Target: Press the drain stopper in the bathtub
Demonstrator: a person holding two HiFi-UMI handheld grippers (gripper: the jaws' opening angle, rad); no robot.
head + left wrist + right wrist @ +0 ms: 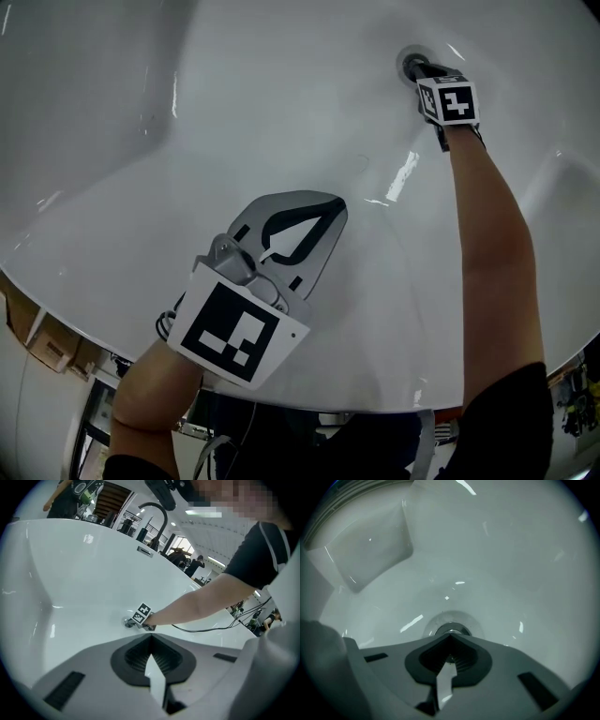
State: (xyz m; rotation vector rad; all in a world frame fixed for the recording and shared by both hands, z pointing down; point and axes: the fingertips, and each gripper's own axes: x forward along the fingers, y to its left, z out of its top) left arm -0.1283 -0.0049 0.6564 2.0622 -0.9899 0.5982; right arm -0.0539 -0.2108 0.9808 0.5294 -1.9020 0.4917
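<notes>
Head view: white bathtub (pixel 187 112) fills the frame, glossy, dry as far as the reflections tell. Right forearm (pixel 487 234) reaches from 5 o'clock up toward 1 o'clock.

Left gripper (pixel 330 208) hangs just below centre, over bare tub floor and well apart from the drain. Its own view shows the jaws clenched tip to tip with nothing between them. Idle.

Right gripper (pixel 427 70) sits at 1 o'clock, nose down on the drain. Right gripper view: jaws pressed together, holding nothing, closed tip directly over the drain stopper (pixel 451 629).

Drain stopper (pixel 411 64): small round chrome cap in a shallow dished ring at the lowest part of the tub floor.

- Handling, judged: rigid metal, smooth and likely slick. Not a thing to grasp. Push straight down on the cap's centre with the closed tip; an off-centre push could skid onto the enamel.
- Probably a spring click type, so expect short travel and some resistance.

Hard to make out:
- Gripper tip covers most of the cap; only its far rim shows.
- Cannot tell whether the tip touches it.
- Cannot tell whether the stopper is raised or seated.
</notes>
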